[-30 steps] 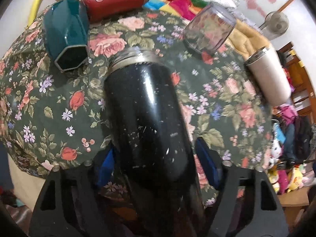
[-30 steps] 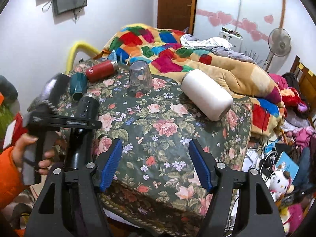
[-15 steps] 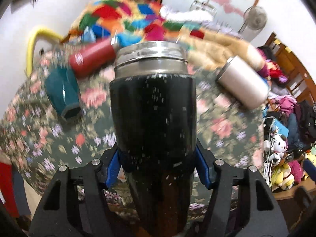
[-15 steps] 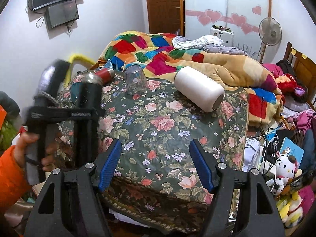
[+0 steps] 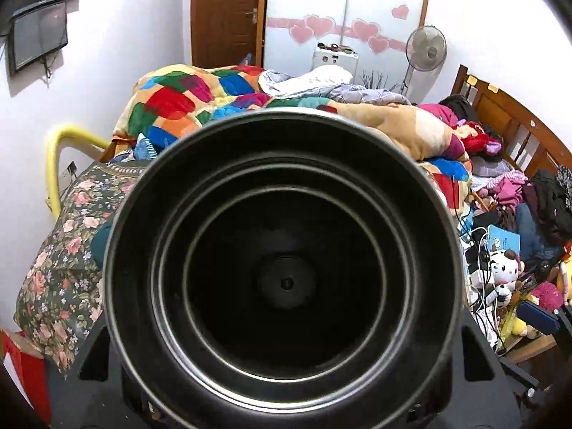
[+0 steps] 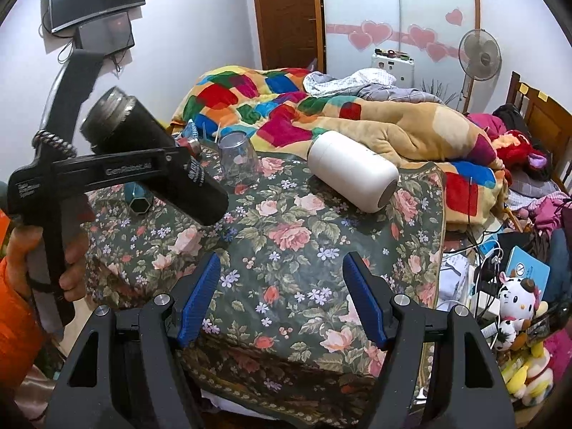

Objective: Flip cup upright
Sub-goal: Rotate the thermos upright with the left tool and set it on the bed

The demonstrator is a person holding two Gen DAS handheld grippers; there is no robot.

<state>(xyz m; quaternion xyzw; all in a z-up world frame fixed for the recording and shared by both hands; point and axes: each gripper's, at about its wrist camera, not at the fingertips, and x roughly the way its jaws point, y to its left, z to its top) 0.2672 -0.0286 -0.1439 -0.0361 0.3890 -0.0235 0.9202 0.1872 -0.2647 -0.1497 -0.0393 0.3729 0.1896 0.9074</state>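
Observation:
My left gripper (image 6: 168, 171) is shut on a black steel cup (image 6: 157, 161) and holds it in the air above the left side of the floral table (image 6: 304, 250). The cup is tilted, with its open threaded mouth up and to the left. In the left wrist view the cup's open mouth (image 5: 282, 279) fills the frame and hides the fingers. My right gripper (image 6: 282, 300) is open and empty, low over the table's near edge.
A white tumbler (image 6: 352, 177) lies on its side at the back right. A clear cup (image 6: 237, 155) stands upside down at the back. A teal hexagonal cup (image 6: 137, 198) and a red bottle (image 6: 189, 144) lie behind the held cup. A bed with blankets (image 6: 321, 114) is beyond.
My left gripper lifted the black cup off the table and swung it up, so its mouth now faces the left wrist camera. My right gripper stayed open and hardly moved.

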